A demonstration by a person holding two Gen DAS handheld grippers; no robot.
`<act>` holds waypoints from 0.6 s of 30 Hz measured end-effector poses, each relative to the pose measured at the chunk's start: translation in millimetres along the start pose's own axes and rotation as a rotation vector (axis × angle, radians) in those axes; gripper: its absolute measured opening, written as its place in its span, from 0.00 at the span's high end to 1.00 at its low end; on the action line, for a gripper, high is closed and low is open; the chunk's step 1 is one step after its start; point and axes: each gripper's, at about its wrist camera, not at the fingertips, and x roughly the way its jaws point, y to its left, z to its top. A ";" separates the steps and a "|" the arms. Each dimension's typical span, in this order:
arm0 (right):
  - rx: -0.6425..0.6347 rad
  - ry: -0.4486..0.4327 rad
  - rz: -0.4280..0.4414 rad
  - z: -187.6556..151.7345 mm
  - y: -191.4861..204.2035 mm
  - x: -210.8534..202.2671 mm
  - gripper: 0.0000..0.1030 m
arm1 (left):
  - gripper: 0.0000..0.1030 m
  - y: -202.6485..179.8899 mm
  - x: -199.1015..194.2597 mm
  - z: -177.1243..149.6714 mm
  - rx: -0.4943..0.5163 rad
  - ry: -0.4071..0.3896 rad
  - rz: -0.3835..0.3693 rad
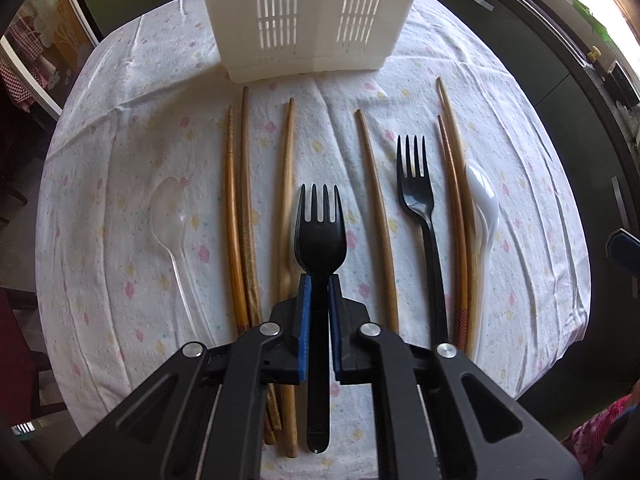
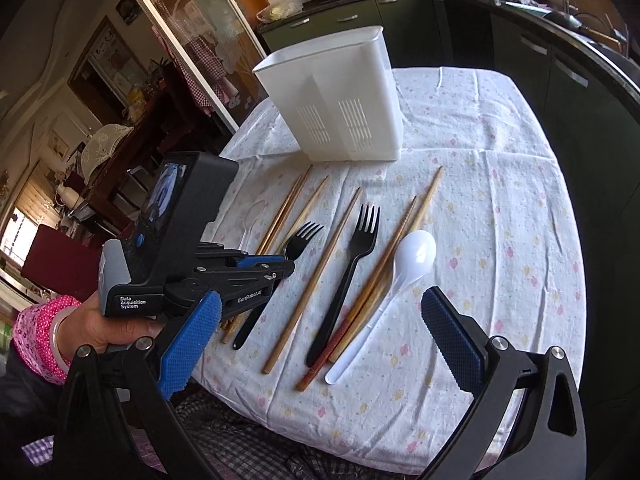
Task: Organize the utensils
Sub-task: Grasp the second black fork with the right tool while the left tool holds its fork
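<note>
My left gripper (image 1: 318,280) is shut on the handle of a black plastic fork (image 1: 320,224), tines pointing away; it also shows in the right wrist view (image 2: 300,240). A second black fork (image 1: 418,192) (image 2: 352,256), a white spoon (image 1: 484,200) (image 2: 412,256), a clear spoon (image 1: 170,208) and several wooden chopsticks (image 1: 236,216) (image 2: 316,276) lie in a row on the cloth. A white slotted utensil holder (image 1: 308,20) (image 2: 340,92) stands at the far side. My right gripper (image 2: 320,336) is open and empty above the table's near edge.
The table has a white flowered cloth (image 1: 120,120) (image 2: 500,160). Dark kitchen cabinets (image 2: 560,80) run behind and to the right. A glass door (image 2: 180,40) and furniture are on the left. The left hand-held device (image 2: 180,240) is at the left of the right wrist view.
</note>
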 end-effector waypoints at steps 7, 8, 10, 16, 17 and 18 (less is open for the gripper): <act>0.026 0.162 -0.116 25.8 -4.4 63.1 0.51 | 0.92 22.0 -15.1 -4.0 -0.026 -0.027 -0.032; 0.018 0.177 -0.139 26.6 -3.4 70.3 0.58 | 0.92 23.4 -17.3 -4.4 -0.025 -0.030 -0.036; 0.004 0.200 -0.186 28.4 -1.3 81.9 0.61 | 0.92 25.5 -21.4 -5.0 -0.017 -0.041 -0.040; -0.019 0.246 -0.259 30.1 7.8 109.0 0.64 | 0.92 24.3 -26.8 -6.0 -0.005 -0.055 -0.051; -0.022 0.257 -0.274 31.0 8.0 115.0 0.66 | 0.92 24.4 -27.4 -6.5 -0.002 -0.055 -0.053; -0.021 0.269 -0.285 32.6 6.9 121.7 0.67 | 0.92 23.9 -27.9 -6.6 0.001 -0.055 -0.055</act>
